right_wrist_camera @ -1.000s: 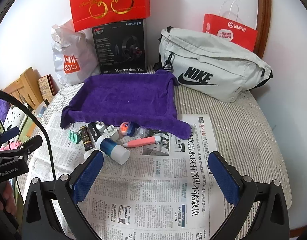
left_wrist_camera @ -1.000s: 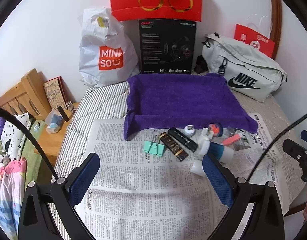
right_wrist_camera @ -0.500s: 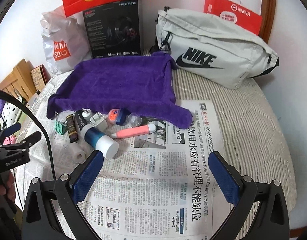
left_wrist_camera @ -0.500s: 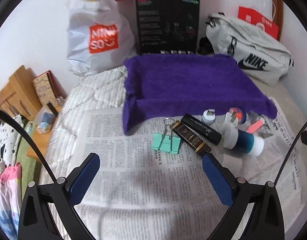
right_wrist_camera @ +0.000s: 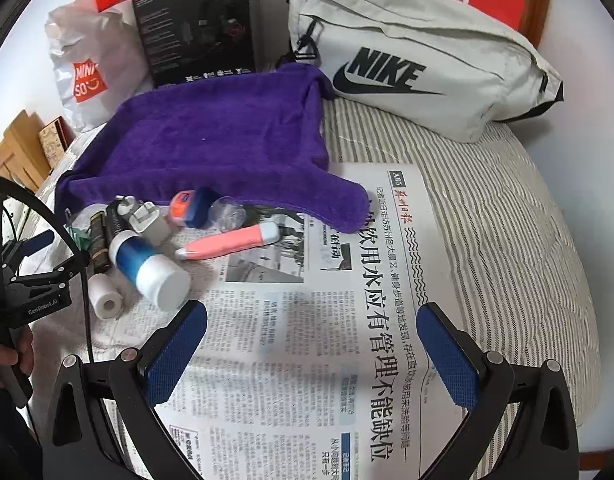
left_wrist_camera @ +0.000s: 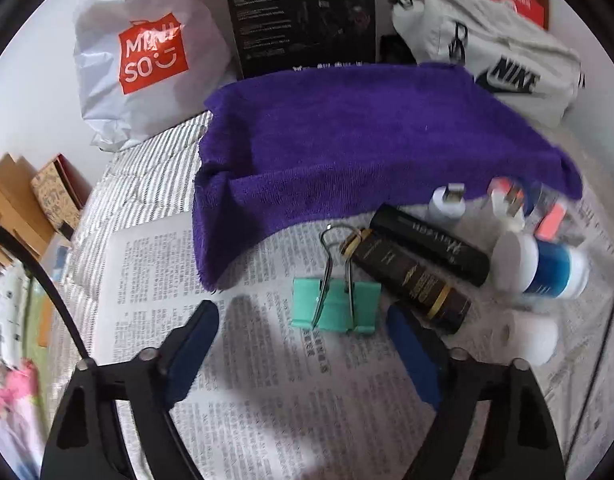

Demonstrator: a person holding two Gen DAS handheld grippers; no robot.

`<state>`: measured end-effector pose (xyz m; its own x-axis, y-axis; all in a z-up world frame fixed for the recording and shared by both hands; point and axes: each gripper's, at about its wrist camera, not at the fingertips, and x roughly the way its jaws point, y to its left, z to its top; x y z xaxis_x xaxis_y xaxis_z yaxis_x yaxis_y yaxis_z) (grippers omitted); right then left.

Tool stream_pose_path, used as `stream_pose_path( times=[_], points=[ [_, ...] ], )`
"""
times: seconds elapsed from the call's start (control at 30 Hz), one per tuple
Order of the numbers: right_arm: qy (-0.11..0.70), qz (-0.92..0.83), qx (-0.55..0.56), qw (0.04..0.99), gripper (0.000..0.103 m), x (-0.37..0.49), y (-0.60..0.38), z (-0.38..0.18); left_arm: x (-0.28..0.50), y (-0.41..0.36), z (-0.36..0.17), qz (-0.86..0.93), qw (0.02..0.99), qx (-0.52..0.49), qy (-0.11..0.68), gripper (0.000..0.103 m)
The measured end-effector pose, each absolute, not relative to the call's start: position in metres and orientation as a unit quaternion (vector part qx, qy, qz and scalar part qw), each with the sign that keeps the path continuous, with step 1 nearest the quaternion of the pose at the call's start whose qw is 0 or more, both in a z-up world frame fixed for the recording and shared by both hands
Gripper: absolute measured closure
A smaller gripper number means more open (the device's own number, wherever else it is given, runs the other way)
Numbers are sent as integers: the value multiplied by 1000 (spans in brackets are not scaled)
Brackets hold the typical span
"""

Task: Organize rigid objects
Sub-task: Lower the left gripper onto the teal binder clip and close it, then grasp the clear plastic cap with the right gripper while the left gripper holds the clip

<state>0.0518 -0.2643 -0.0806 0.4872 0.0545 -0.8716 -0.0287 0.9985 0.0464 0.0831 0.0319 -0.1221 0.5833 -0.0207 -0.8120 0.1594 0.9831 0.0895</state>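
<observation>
Left tool [left_wrist_camera: 303,322]: jaws apart, have just been closing, nothing between the pads; it hangs over the newspaper [left_wrist_camera: 267,400] just short of the mint binder clip [left_wrist_camera: 334,307]. Right tool [right_wrist_camera: 312,328]: jaws wide apart, empty, over bare newsprint to the right of the clutter. Landmark: the binder clip, flat on the paper, wire handles pointing away from the tool. Touching its right side, a brown-and-gold tube [left_wrist_camera: 411,278]; beside that, a black tube [left_wrist_camera: 429,244]. Further right, a white-capped blue bottle [left_wrist_camera: 543,266] on its side, with a small white roll [left_wrist_camera: 523,336] nearer the camera. Beyond the black tube: white plug adapters [left_wrist_camera: 447,200], a pink tube [left_wrist_camera: 549,220]. Behind the clip, a purple towel [left_wrist_camera: 367,140] on the striped bed [right_wrist_camera: 487,200]. Past it: a Miniso bag [left_wrist_camera: 147,60], a black box [left_wrist_camera: 299,12], a Nike bag [right_wrist_camera: 419,60].
</observation>
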Motion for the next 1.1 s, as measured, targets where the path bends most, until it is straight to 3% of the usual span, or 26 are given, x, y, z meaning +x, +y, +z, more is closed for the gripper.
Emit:
stream_pose_path(
  times=[0.2, 0.33, 0.83, 1.1],
  points=[
    [517, 24, 15, 856, 0, 61, -266, -91, 90, 34, -125, -78, 886, 54, 453, 40],
    [520, 24, 18, 854, 0, 65, -269, -97, 86, 28, -123, -99, 886, 56, 449, 64],
    [498, 64, 16, 865, 2, 90, -261, -109, 75, 28, -121, -79, 890, 37, 447, 64],
    [461, 120, 6, 879, 25, 117, -241, -102, 73, 30, -121, -76, 893, 31, 443, 63]
  ],
)
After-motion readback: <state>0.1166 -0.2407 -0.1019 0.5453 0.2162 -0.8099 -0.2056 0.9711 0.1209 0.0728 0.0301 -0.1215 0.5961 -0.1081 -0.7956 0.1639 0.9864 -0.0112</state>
